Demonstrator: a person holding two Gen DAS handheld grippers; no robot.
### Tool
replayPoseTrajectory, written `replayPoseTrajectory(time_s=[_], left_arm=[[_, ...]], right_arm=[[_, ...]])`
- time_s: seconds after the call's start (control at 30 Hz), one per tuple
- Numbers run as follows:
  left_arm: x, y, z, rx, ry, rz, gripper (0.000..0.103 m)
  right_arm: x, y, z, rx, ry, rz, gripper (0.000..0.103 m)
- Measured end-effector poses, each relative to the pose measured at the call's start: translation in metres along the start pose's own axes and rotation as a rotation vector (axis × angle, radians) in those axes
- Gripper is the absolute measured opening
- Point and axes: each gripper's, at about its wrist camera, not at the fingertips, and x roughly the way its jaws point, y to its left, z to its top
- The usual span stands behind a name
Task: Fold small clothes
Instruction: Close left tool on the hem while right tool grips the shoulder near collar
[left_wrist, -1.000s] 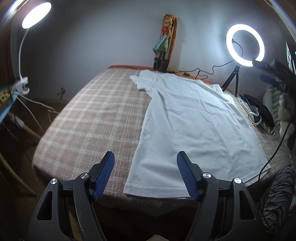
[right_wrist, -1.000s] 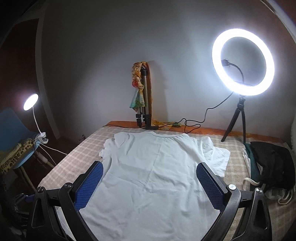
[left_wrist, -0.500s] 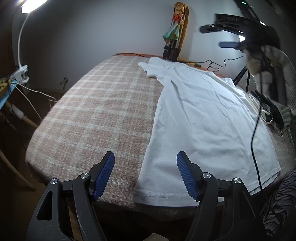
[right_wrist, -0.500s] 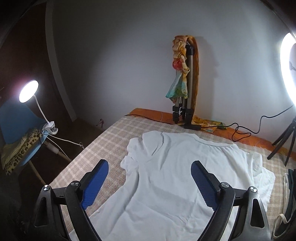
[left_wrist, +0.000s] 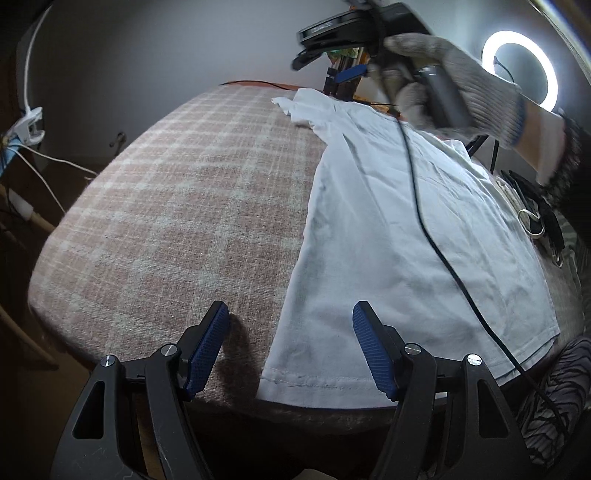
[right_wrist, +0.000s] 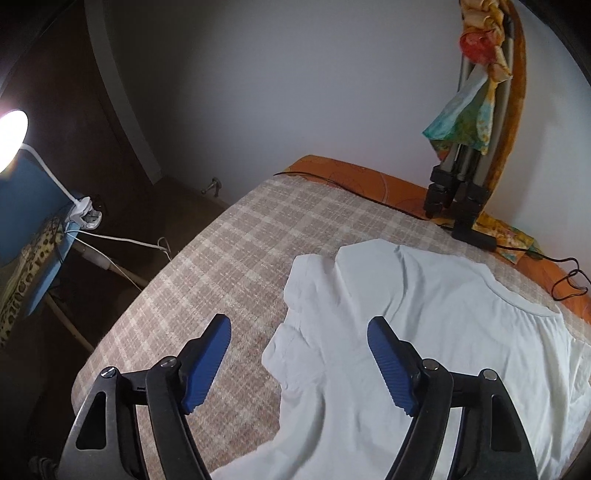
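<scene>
nothing is folded yet: the white t-shirt (left_wrist: 406, 236) lies flat on the bed (left_wrist: 177, 206). left tool (left_wrist: 290, 350) and right tool (right_wrist: 299, 363) both gape wide, holding nothing.

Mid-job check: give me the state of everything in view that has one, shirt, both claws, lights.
White T-shirt: spread flat on the plaid blanket, unfolded, near sleeve rumpled.
Left claw: open, empty, at the shirt's bottom hem corner.
Right claw: open, empty, over the near sleeve.
Ring light: on.
Clip lamp: on.
Tripod: legs folded, leaning against the wall.
</scene>
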Motion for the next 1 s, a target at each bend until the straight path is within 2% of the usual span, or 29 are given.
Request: replayPoseTrajectory(time_s=[0.13, 0.2, 0.27, 0.3, 0.33, 0.37, 0.43, 0.53, 0.57, 0.67, 0.73, 0.8, 1.0], left_arm=[[-0.001, 0.000, -0.003, 0.005, -0.014, -0.008, 0.069], [-0.002, 0.001, -0.003, 0.001, -0.018, -0.015, 0.065], [-0.004, 0.004, -0.004, -0.014, -0.024, -0.018, 0.043], [-0.005, 0.006, -0.004, -0.024, -0.025, -0.027, 0.036], [-0.005, 0.009, -0.004, -0.042, -0.026, -0.052, 0.024], [-0.004, 0.012, -0.004, -0.061, -0.023, -0.077, 0.017], [-0.003, 0.018, -0.004, -0.097, -0.019, -0.129, 0.008], [-0.003, 0.021, -0.005, -0.126, -0.021, -0.179, 0.004], [-0.004, 0.021, -0.006, -0.127, -0.026, -0.195, 0.004], [-0.006, 0.019, -0.007, -0.123, -0.038, -0.222, 0.003], [-0.008, 0.017, -0.007, -0.130, -0.045, -0.244, 0.003], [-0.012, 0.017, -0.006, -0.135, -0.056, -0.255, 0.002], [-0.018, 0.015, -0.004, -0.128, -0.086, -0.287, 0.002]], right_arm=[[0.039, 0.006, 0.016, 0.013, 0.049, -0.016, 0.077], [0.055, 0.009, 0.019, 0.010, 0.071, -0.049, 0.076], [0.071, 0.012, 0.022, -0.004, 0.095, -0.080, 0.075], [0.078, 0.015, 0.023, -0.013, 0.104, -0.094, 0.075], [0.084, 0.016, 0.024, -0.023, 0.113, -0.110, 0.075], [0.088, 0.018, 0.025, -0.031, 0.120, -0.122, 0.075], [0.096, 0.024, 0.028, -0.057, 0.133, -0.159, 0.074], [0.105, 0.029, 0.034, -0.094, 0.147, -0.213, 0.072], [0.108, 0.030, 0.035, -0.104, 0.156, -0.225, 0.068], [0.114, 0.029, 0.036, -0.115, 0.179, -0.233, 0.047], [0.115, 0.029, 0.038, -0.110, 0.176, -0.229, 0.030], [0.114, 0.027, 0.040, -0.113, 0.179, -0.245, 0.008], [0.087, 0.004, 0.051, -0.045, 0.123, -0.190, 0.004]])
